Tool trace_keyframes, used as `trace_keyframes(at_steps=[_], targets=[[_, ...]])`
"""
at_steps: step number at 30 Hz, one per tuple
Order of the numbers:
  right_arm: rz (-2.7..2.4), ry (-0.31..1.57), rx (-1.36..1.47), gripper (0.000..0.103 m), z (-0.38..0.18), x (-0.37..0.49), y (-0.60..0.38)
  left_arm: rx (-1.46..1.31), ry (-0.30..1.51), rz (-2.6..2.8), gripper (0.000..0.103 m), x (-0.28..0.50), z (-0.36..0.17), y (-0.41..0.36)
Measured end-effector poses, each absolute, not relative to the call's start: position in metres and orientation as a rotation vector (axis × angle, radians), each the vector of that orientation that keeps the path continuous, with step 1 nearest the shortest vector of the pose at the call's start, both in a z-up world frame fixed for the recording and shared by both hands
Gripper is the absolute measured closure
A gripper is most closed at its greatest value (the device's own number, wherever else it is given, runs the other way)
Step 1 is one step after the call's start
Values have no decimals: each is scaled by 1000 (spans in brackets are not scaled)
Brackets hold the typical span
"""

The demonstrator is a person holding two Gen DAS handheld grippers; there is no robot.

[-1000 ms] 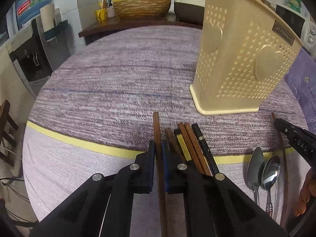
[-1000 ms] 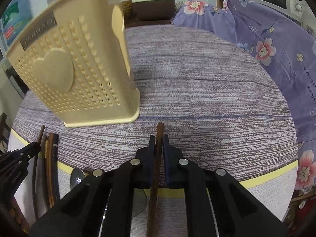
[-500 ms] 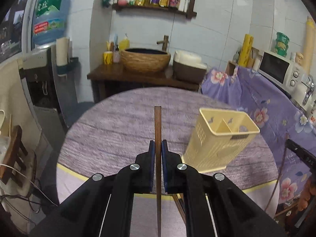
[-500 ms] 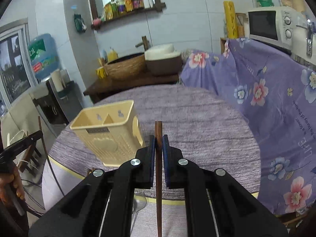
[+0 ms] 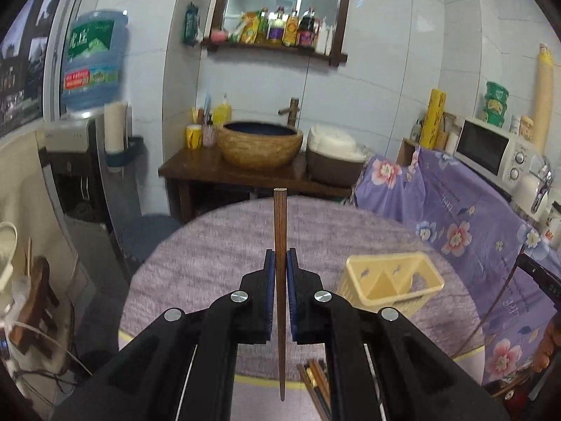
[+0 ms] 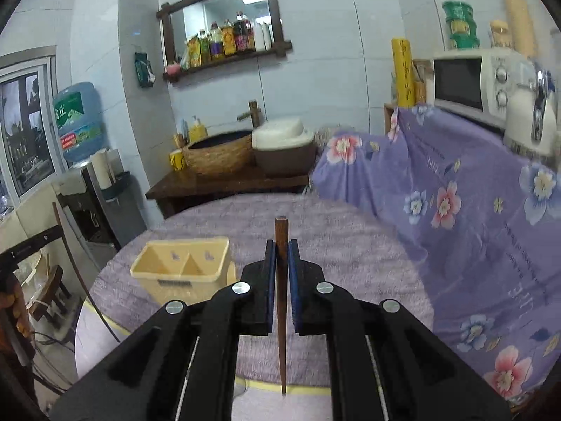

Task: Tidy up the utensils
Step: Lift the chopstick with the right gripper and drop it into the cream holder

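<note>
Transfer step: my left gripper (image 5: 279, 263) clamps one chopstick (image 5: 279, 231), my right gripper (image 6: 280, 256) another chopstick (image 6: 281, 235). Next: tip each down into the holder (image 5: 392, 280) at four o'clock.

No lettering is legible, even on the water jug label (image 5: 90, 78).

The left gripper (image 5: 279, 263) and right gripper (image 6: 281, 256) are matt black plastic with blue pads and bright metal screw heads. Each clamps a chopstick (image 5: 279, 245) (image 6: 281, 245) of smooth, dark brown wood. The utensil holder (image 5: 392, 282) is cream plastic with a slight sheen. The round table (image 5: 210, 245) carries a rough, woven-looking purple cloth. The microwave (image 6: 473, 80) has a glossy white casing.
</note>
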State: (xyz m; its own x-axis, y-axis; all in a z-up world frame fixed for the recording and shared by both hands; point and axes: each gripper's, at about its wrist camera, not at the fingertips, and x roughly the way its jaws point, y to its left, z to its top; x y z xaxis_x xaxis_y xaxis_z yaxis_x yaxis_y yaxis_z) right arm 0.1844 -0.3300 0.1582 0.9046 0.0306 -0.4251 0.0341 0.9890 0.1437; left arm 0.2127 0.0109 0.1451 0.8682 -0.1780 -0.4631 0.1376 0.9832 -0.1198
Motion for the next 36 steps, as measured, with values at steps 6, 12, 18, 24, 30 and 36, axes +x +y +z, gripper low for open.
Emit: trace_keyframes(at_steps=[6, 12, 18, 24, 30, 36], targets=[[19, 303, 123, 95, 245, 207, -315, -89, 340, -195, 95, 215, 229, -8], [92, 232, 151, 95, 296, 227, -286, -101, 253, -227, 95, 223, 265, -41], [125, 305, 145, 95, 253, 248, -255, -142, 315, -246, 95, 250, 219, -69], [133, 414, 155, 95, 192, 263, -248, -142, 382, -228, 95, 264, 165, -84], [122, 462, 187, 95, 160, 271, -253, -127, 474, -229, 95, 271, 121, -87], [99, 455, 205, 95, 155, 273, -262, -128, 532, -233, 95, 276, 102, -91]])
